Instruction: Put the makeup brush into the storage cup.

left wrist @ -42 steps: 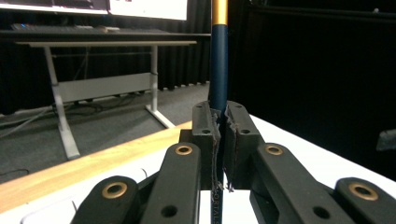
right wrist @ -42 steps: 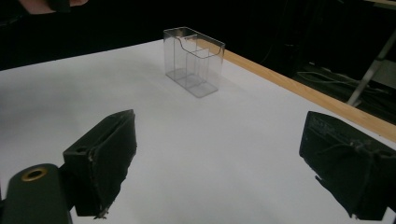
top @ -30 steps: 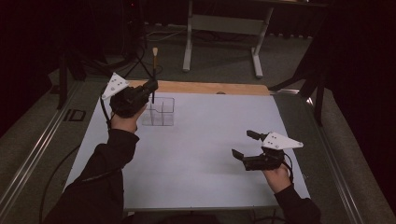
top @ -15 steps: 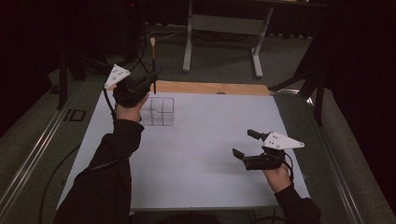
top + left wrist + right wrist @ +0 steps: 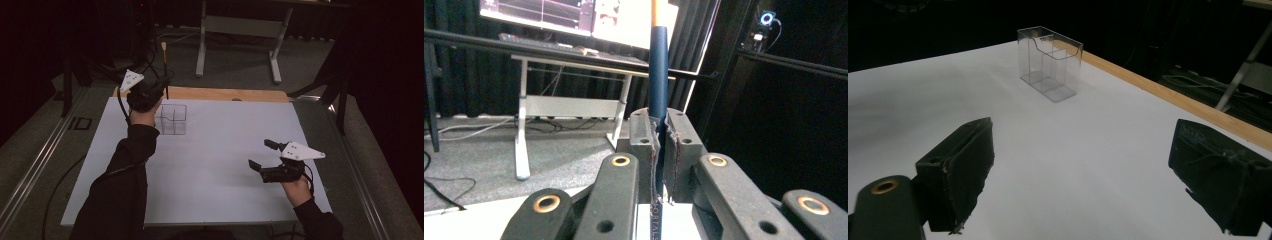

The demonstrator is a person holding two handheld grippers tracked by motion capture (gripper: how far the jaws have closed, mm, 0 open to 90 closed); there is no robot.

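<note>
1. Your left hand-held gripper [image 5: 161, 86] is pinching a paintbrush [image 5: 658, 75]: in the left gripper view the pads press on its dark blue handle from both sides.
2. The brush stands close to upright in that grip. Its handle runs from dark blue at the pads to orange higher up; in the high view the pale tip [image 5: 163, 46] sticks up above the gripper.
3. Left gripper sits over the far left part of the counter [image 5: 225, 150], just above and behind the clear organizer [image 5: 173, 119].
4. The organizer is a see-through plastic box with inner dividers, standing upright on the white counter near the wooden far edge [image 5: 240, 94]. In the right gripper view [image 5: 1050, 62] its compartments look empty.
5. Your right hand-held gripper [image 5: 261, 156] has its jaws spread wide, nothing between the pads [image 5: 960, 165].
6. Right gripper hovers low over the near right part of the counter, well apart from the organizer and aimed roughly towards it.
</note>
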